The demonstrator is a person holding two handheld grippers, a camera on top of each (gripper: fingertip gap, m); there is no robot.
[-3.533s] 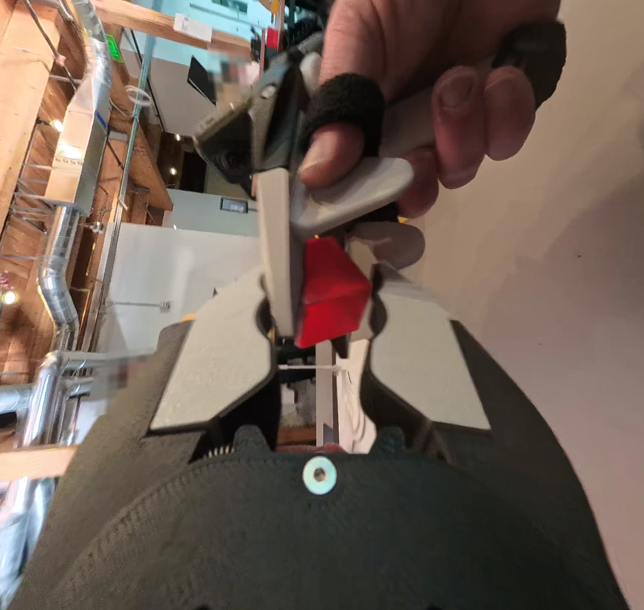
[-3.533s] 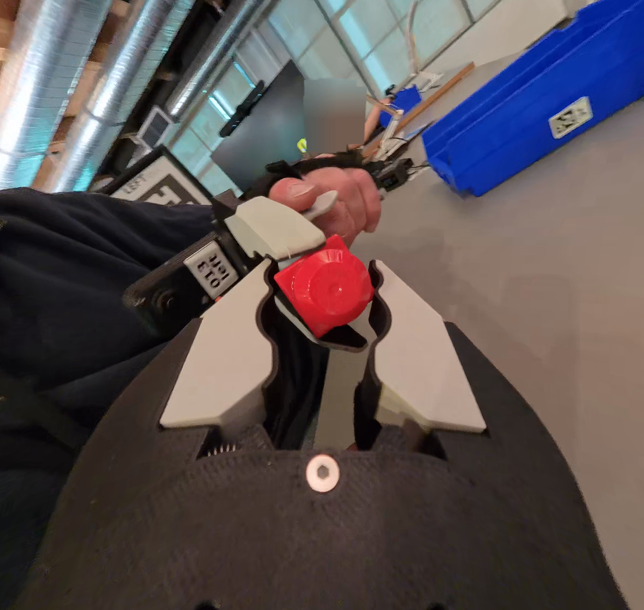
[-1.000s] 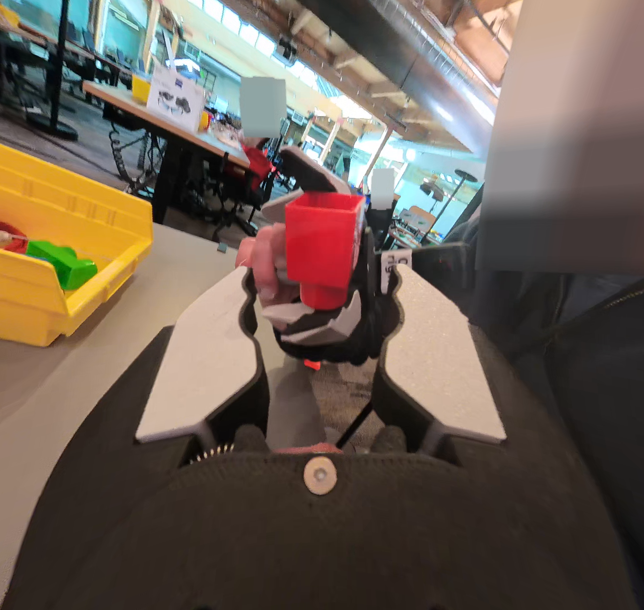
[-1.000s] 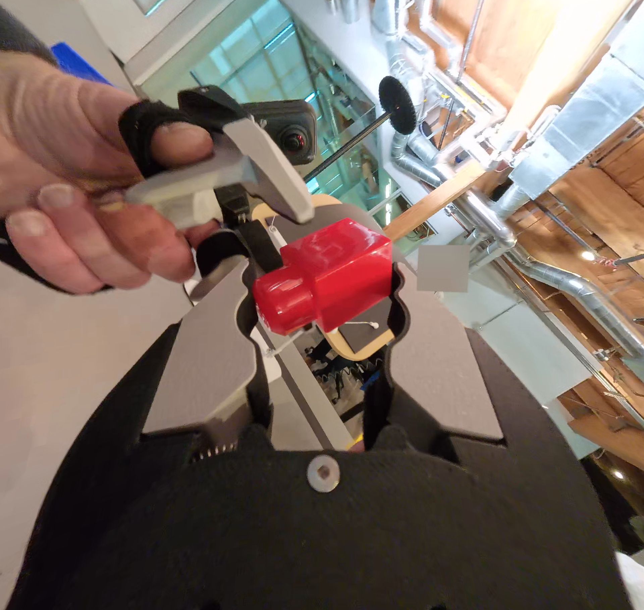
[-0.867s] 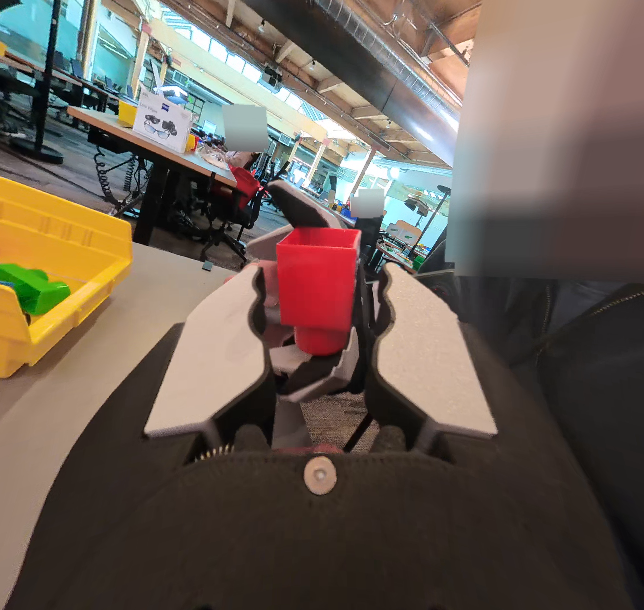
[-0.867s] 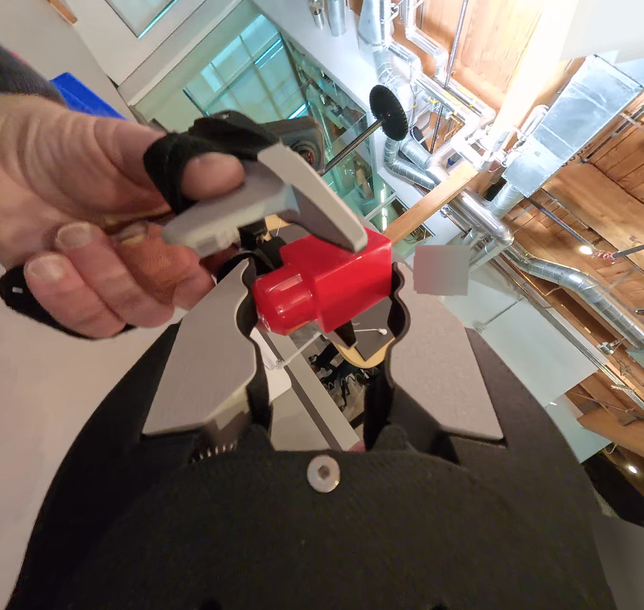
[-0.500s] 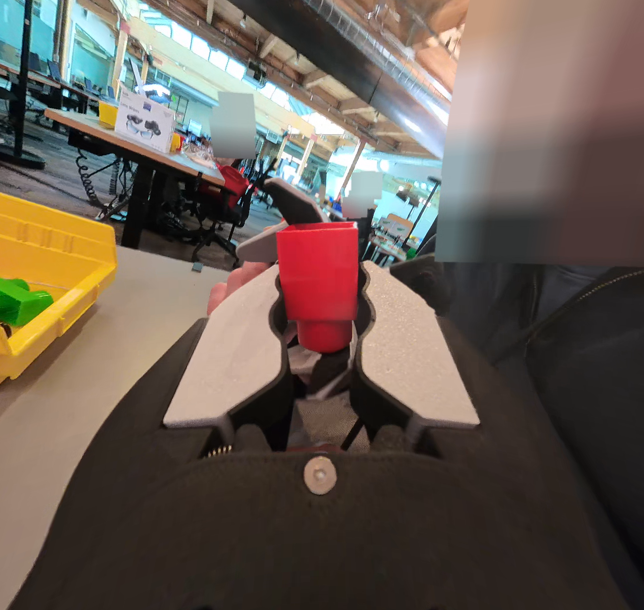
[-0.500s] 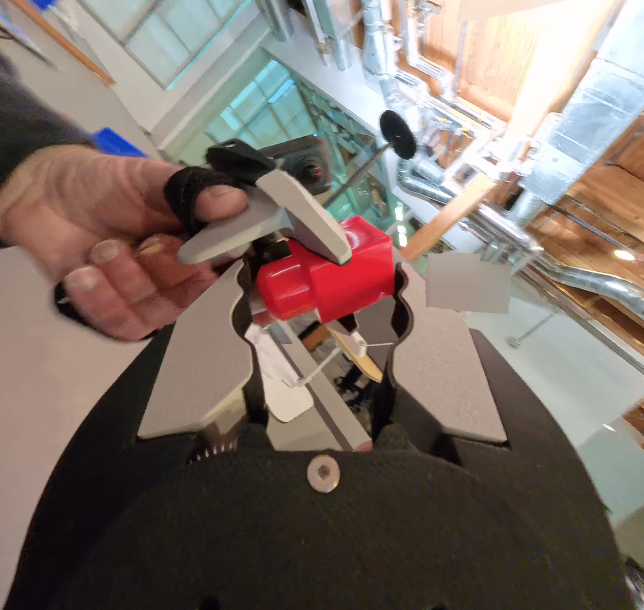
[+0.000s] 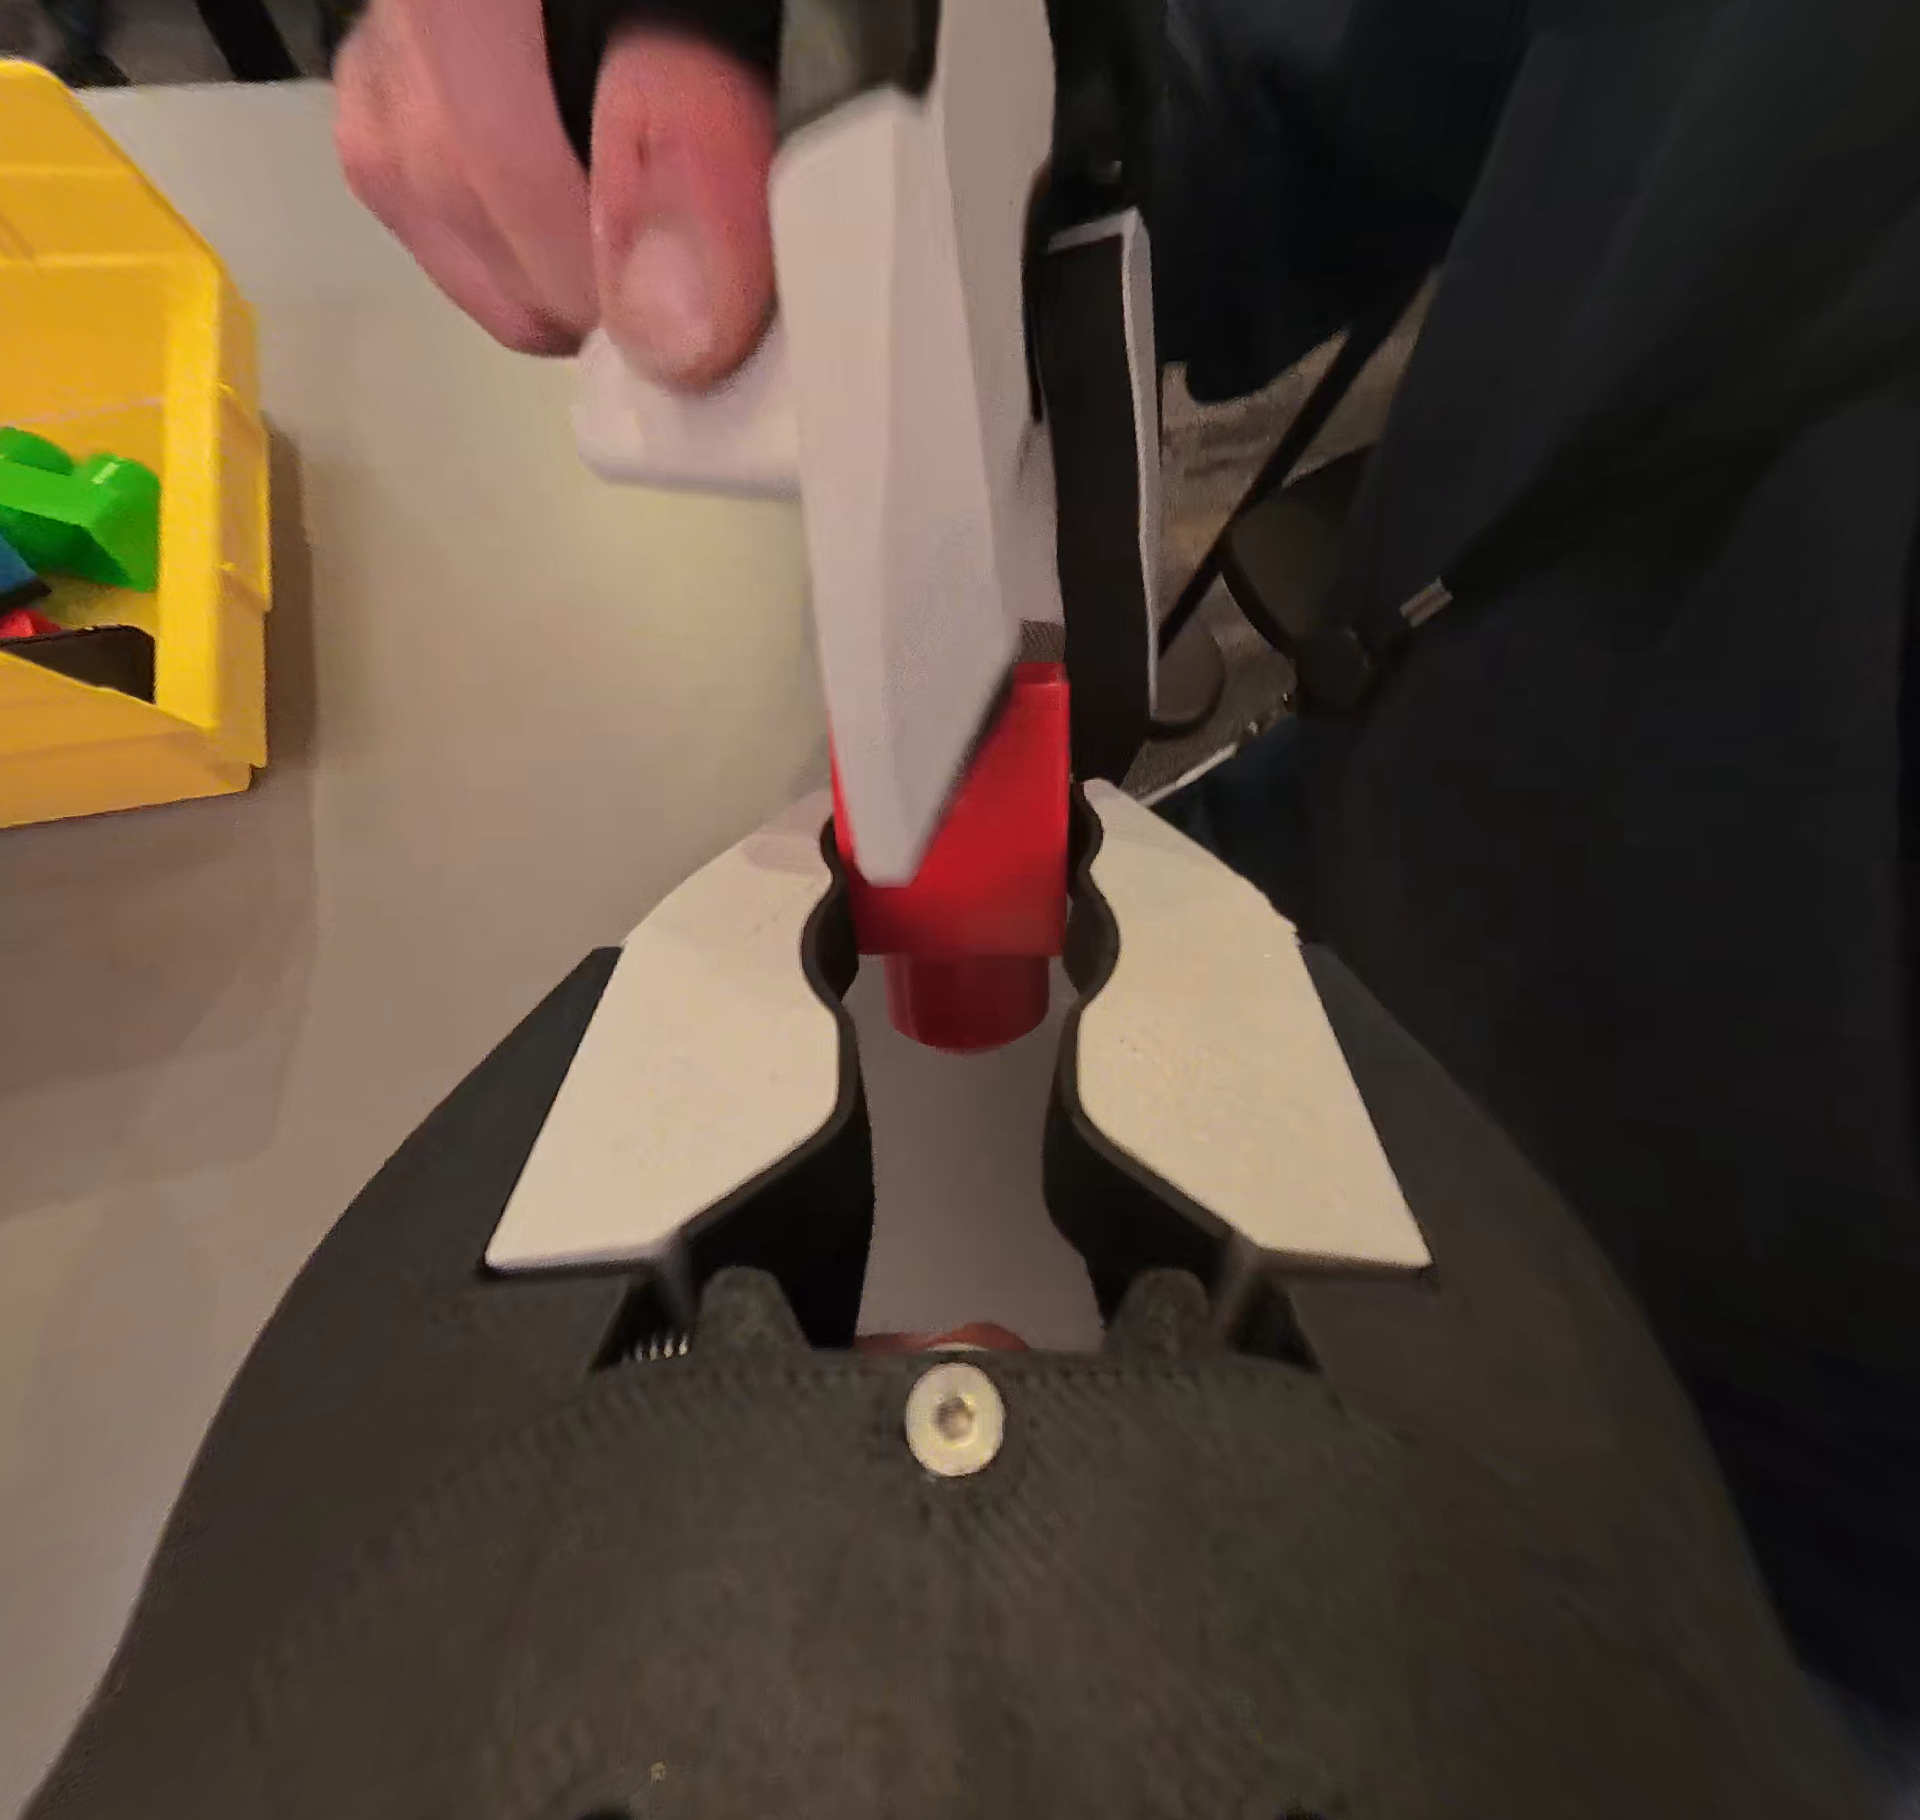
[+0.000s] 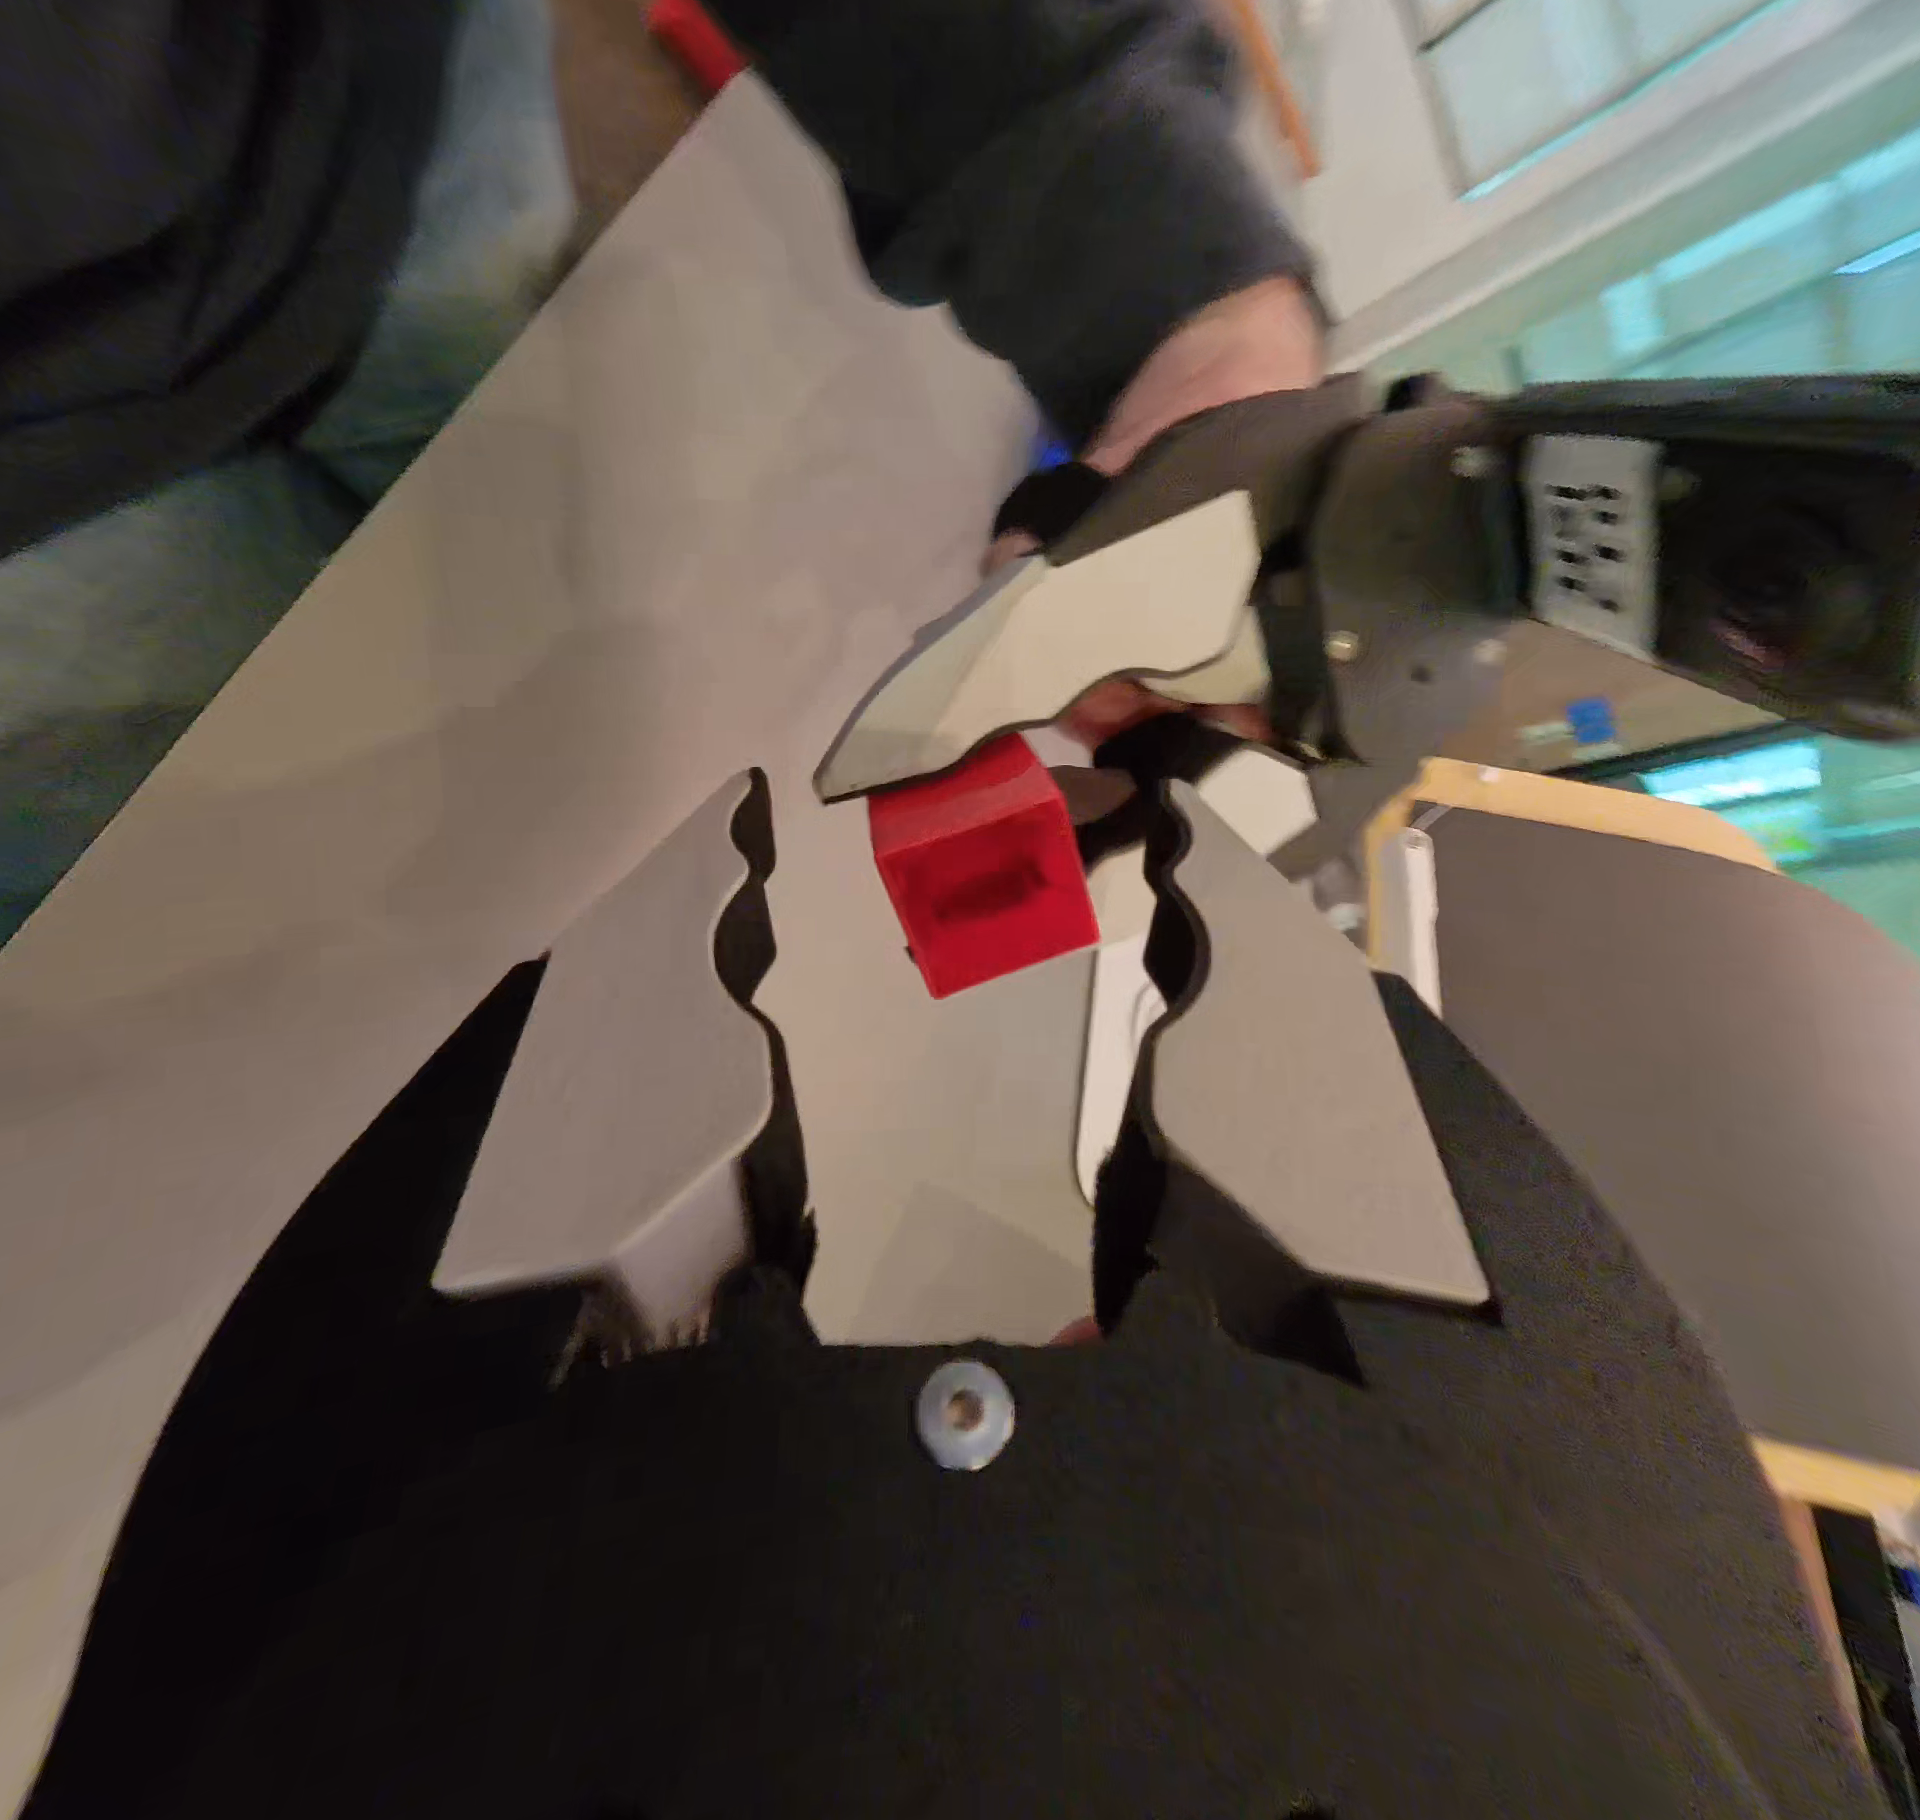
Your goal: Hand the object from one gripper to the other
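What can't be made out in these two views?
Left wrist view: the red block's top, covered by one right tool finger; its second finger is hidden behind.
Left wrist view: yellow bin, cut by the left edge.
Right wrist view: left tool's lower finger, hidden under the block.

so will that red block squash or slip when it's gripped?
Probably rigid: the red block shows crisp, undeformed edges with the left gripper clamped on it. Slip looks unlikely, since its flat sides sit against the fingers' notched inner edges. Likely light for its size: the right wrist view shows a recess in its end face, suggesting it's hollow.
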